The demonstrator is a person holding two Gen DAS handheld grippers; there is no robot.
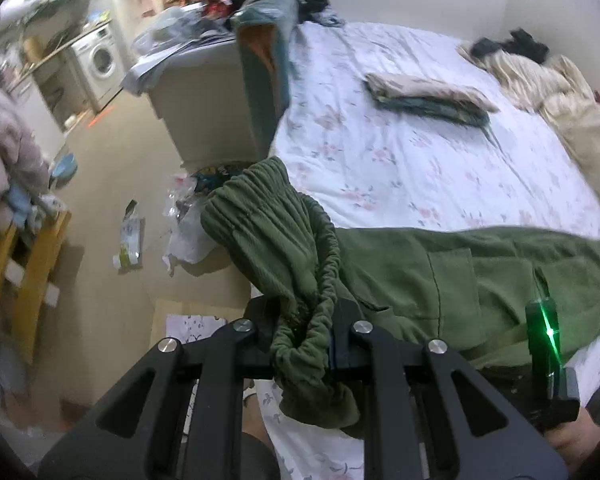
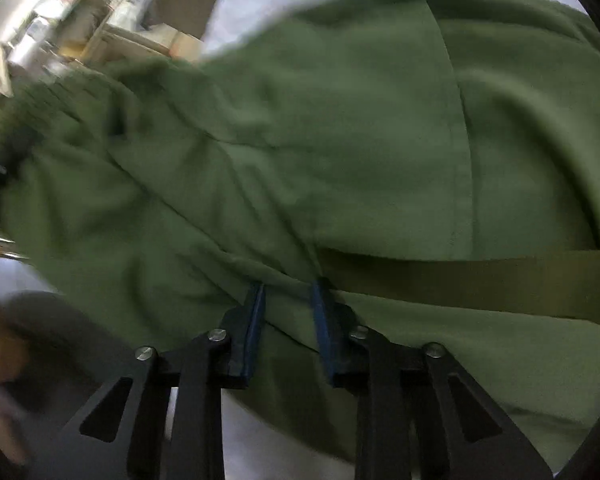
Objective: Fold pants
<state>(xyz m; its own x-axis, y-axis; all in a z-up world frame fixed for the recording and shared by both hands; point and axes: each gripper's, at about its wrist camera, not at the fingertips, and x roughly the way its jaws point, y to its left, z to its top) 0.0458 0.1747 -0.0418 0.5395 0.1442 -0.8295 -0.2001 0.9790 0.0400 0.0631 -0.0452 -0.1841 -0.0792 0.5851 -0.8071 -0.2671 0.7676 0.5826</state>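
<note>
Left claw (image 1: 302,340) clamped on gathered elastic waistband of green pants (image 1: 440,276), lifted at bed (image 1: 400,160) edge. Right claw (image 2: 288,324) pads slightly apart, pants fabric between; grip uncertain. Pants spread across floral sheet.

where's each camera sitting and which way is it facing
Left wrist: on the left gripper, looking down its fingers at the green pants, the floral bed and the cluttered floor; its jaws clamp the gathered waistband.
Right wrist: on the right gripper, close over the pants; cloth lies between its jaws; blurred.
Shared: the same pants; the right gripper shows in the left view.
</note>
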